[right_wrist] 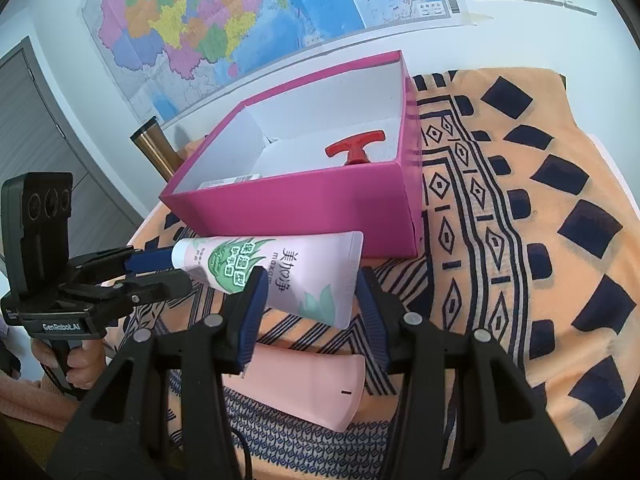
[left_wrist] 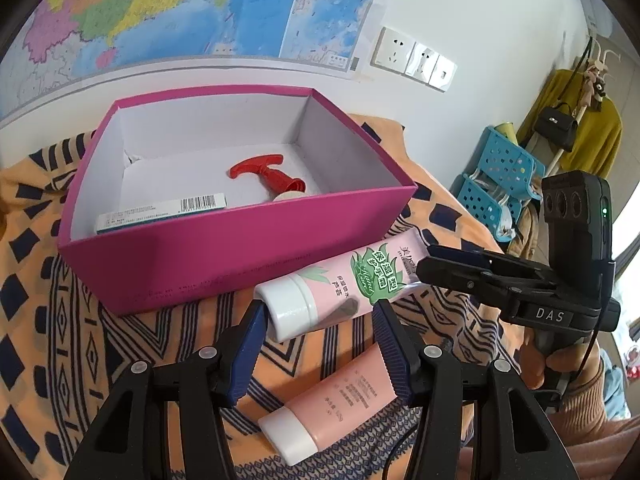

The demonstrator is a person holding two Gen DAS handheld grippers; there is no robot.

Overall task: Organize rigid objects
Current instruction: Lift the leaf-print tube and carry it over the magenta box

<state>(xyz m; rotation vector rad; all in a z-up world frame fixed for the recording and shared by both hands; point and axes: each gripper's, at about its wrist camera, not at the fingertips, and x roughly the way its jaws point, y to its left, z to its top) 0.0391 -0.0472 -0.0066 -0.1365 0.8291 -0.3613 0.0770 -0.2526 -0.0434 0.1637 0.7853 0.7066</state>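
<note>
1. Two tubes sit on the patterned orange cloth (left_wrist: 36, 364) in front of the pink box (left_wrist: 224, 268).
2. Tube with green leaf print (left_wrist: 348, 284): held off the cloth between both tongs, tilted, just in front of the box's near wall.
3. Left gripper (left_wrist: 320, 344): clamped across the tube's white cap end (left_wrist: 290, 308).
4. Right gripper (right_wrist: 310, 312): clamped across the tube's flat crimped end, pads pressing on both sides.
5. Plain pink tube (left_wrist: 340, 404): lying on the cloth below the lifted one, white cap to the left in the left wrist view, untouched.
6. Pink box: open, white inside. Contents: red T-handled plunger piece (left_wrist: 268, 176) near the right wall, and a narrow carton with a barcode (left_wrist: 160, 212) along the near wall.
7. Wall map (left_wrist: 160, 8) behind the box.
</note>
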